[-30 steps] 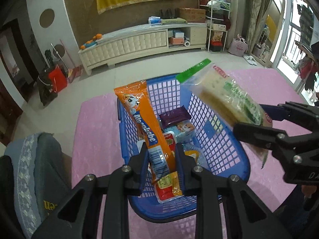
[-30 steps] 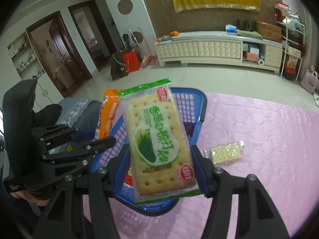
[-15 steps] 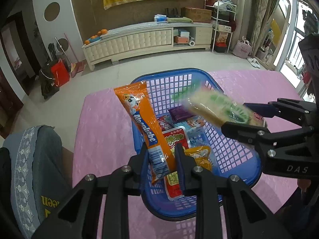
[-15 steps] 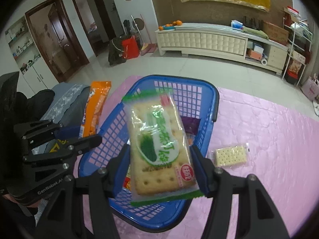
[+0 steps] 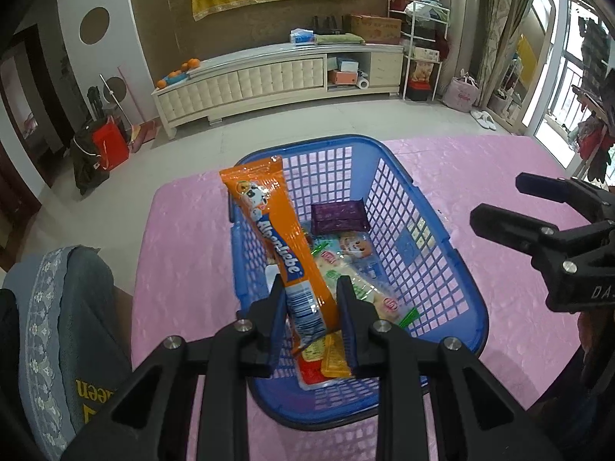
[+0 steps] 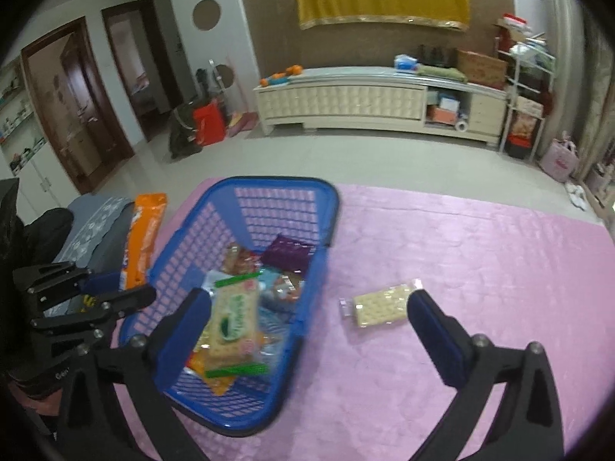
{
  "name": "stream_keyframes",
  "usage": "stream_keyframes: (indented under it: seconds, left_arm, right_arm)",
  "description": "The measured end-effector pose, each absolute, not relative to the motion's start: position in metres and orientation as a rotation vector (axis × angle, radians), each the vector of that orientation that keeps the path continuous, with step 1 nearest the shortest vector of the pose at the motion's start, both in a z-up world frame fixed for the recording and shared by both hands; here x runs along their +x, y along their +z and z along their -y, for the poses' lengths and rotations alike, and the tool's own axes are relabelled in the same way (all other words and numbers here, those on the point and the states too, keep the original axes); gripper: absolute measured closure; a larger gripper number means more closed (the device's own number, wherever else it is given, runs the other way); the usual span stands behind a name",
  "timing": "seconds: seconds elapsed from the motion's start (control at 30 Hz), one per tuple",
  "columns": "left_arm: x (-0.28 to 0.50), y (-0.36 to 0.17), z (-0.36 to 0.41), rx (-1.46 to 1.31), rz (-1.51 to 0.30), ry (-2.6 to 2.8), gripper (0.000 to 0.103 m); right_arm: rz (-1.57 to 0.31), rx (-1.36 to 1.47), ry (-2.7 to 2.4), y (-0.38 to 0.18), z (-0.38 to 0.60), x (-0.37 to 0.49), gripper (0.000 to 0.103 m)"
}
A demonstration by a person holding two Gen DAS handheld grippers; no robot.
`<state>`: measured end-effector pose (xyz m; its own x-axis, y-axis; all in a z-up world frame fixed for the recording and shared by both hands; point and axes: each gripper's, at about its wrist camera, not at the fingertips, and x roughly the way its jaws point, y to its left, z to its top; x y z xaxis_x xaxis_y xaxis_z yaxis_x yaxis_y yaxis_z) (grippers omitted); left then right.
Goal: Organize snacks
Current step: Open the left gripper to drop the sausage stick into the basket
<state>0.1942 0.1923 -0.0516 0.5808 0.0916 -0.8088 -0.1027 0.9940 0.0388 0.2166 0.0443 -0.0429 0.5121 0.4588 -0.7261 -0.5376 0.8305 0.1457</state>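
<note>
Cracker pack (image 6: 233,317) lies in basket (image 6: 246,246) (below the just-opened right tongs (image 6: 307,330)).

light: daylight from right-side windows | left view sharp | right view motion-blurred | fisheye edges dark, bent

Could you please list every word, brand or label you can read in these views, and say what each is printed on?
"Alpenliebe": on the orange snack packet held in the left claw.
"DA": white letters, cut off, on the right claw body.
"een": yellow letters, partly hidden, on grey fabric.
Barcode on the orange packet: digits too small to read.
Green cracker packet in the blue basket: print blurred, unreadable.
</note>
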Motion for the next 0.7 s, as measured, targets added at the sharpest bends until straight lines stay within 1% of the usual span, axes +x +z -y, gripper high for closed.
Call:
stream_keyframes:
  seconds: [0.63,0.67,0.7]
  left_arm:
    - [0.245,-0.089,-0.189,-0.043,-1.03,0.114,0.079]
    - [0.246,-0.089,-0.19,-0.046,-1.028,0.119,0.076]
    - [0.246,-0.089,-0.19,-0.054,-1.028,0.119,0.069]
  right_arm:
    - [-0.892,0.022,0.516,-0.069,0.001,0.252,0.0]
    - [-0.892,0.025,0.515,-0.069,0.003,0.253,0.0]
    - [-0.892,0.03,0.511,-0.069,0.005,0.252,0.0]
